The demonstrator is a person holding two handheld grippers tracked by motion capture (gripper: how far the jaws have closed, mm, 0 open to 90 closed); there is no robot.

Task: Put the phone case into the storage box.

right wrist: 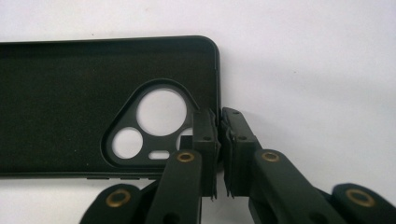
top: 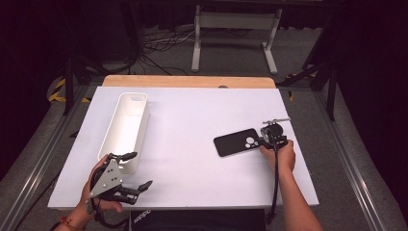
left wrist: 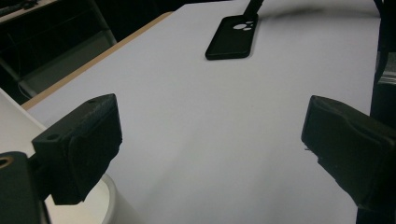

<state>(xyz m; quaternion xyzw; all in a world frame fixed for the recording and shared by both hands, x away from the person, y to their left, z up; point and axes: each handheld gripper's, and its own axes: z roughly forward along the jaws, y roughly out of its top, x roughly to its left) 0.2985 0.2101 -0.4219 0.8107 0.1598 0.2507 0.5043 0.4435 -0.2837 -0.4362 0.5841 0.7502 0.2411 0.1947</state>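
**Phone case pinched by its short edge, wide bare table around it**

Your right gripper [top: 262,142] has its jaws clamped on the short end wall of the phone case [top: 236,142], one pad inside the case beside the camera cut-out, the other outside against the rim. In the right gripper view the two pads [right wrist: 205,135] stand almost together with only the thin wall between them.

The case lies flat, open side up, on the right half of the table [top: 192,144], well in from the right edge and from the near edge. Open white surface runs from it leftwards to the tray [top: 126,130], which stands well apart on the left half, its long side running away from you. The far edge of the table shows a strip of bare wood [top: 187,81]; beyond it the floor carries cables and a white frame.

Your left gripper [top: 132,169] rests near the front left corner, just beside the near end of the tray, jaws wide apart with nothing between them. In the left gripper view they frame clear tabletop, with the case far ahead.

The case is matt black, soft-looking, with rounded corners and a raised lip; its camera opening is a rounded triangle with two round holes and a small slot. The tray is a smooth white oblong with rounded corners and tall walls. The tabletop is plain, flat white.
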